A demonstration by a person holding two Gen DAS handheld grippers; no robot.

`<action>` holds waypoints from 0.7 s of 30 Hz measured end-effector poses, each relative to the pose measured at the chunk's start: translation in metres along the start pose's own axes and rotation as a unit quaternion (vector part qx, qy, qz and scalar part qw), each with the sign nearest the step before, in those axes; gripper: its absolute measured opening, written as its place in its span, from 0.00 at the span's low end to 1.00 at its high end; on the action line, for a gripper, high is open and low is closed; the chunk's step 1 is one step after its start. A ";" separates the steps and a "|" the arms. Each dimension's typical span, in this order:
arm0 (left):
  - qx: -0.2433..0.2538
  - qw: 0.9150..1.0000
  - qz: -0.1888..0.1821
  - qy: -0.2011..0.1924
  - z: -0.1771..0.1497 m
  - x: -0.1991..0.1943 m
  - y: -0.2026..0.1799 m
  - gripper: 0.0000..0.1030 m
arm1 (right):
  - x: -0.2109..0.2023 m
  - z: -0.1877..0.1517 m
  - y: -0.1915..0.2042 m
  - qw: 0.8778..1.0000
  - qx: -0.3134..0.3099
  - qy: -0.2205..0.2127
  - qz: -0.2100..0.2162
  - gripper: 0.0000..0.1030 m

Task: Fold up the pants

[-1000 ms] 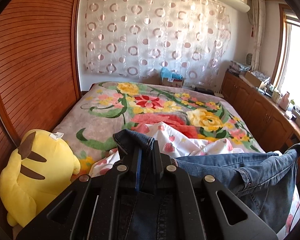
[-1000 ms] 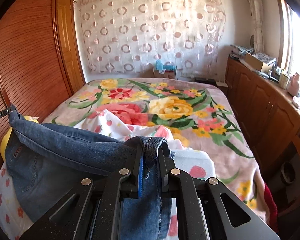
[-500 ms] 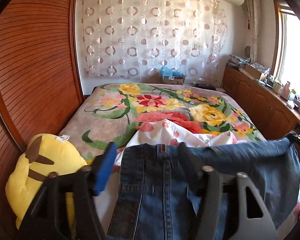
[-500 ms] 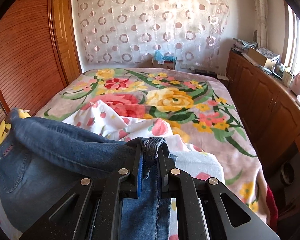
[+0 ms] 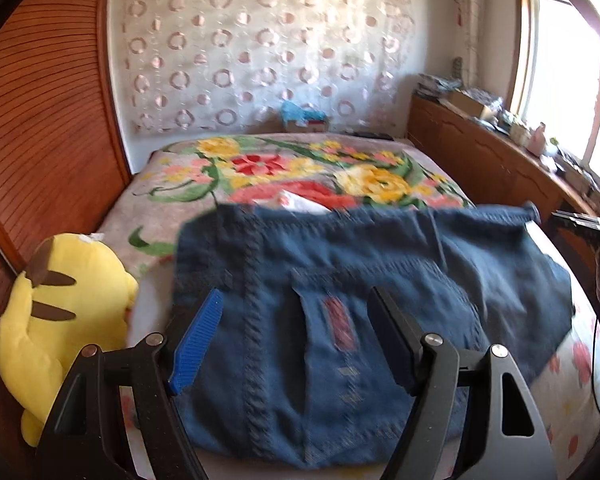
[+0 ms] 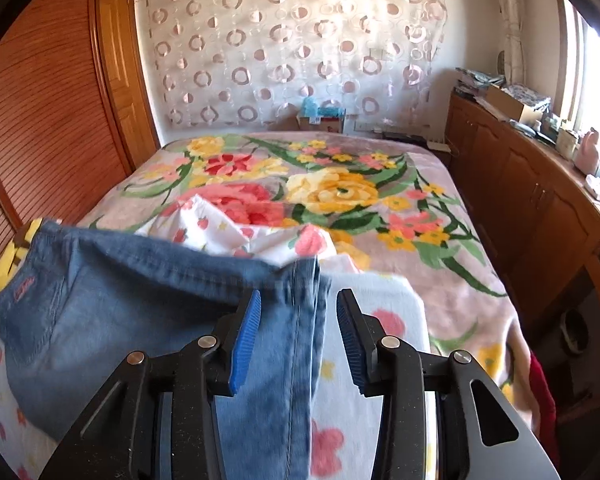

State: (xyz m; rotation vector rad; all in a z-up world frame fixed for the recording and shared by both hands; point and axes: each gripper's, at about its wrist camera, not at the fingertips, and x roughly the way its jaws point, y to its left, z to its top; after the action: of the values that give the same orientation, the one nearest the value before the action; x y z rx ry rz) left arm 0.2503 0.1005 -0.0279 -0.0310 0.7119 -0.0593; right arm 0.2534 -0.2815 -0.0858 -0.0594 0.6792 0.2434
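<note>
Two spread tools [image 5: 296,336] [image 6: 298,334] astride jeans [image 5: 340,320].

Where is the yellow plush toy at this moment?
The yellow plush toy sits at the left of the left wrist view, on the bed's near left edge against the wooden wardrobe, just left of the jeans; the right wrist view shows only a sliver.

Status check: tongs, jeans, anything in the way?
Left tongs open, right tongs open. Blue denim jeans loose on the floral bedspread. Yellow plush toy beside the waistband.
</note>
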 end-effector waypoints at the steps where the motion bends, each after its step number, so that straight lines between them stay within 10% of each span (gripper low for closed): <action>1: 0.004 1.000 -0.005 0.004 -0.003 0.000 -0.006 0.74 | 0.000 -0.004 0.000 1.000 -0.003 0.008 0.001 0.40; 17: 0.012 0.998 -0.042 0.037 -0.048 -0.006 -0.043 0.74 | -0.013 -0.039 -0.015 0.993 0.041 0.103 0.050 0.40; 21: 0.007 0.999 -0.042 0.034 -0.051 -0.012 -0.044 0.74 | -0.025 -0.027 -0.019 0.994 0.040 0.083 0.067 0.08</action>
State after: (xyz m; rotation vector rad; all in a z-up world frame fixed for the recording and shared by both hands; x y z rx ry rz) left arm 0.2059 0.0571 -0.0569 -0.0462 0.7773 -0.1465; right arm 0.2227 -0.3085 -0.0920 0.0426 0.8582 0.3420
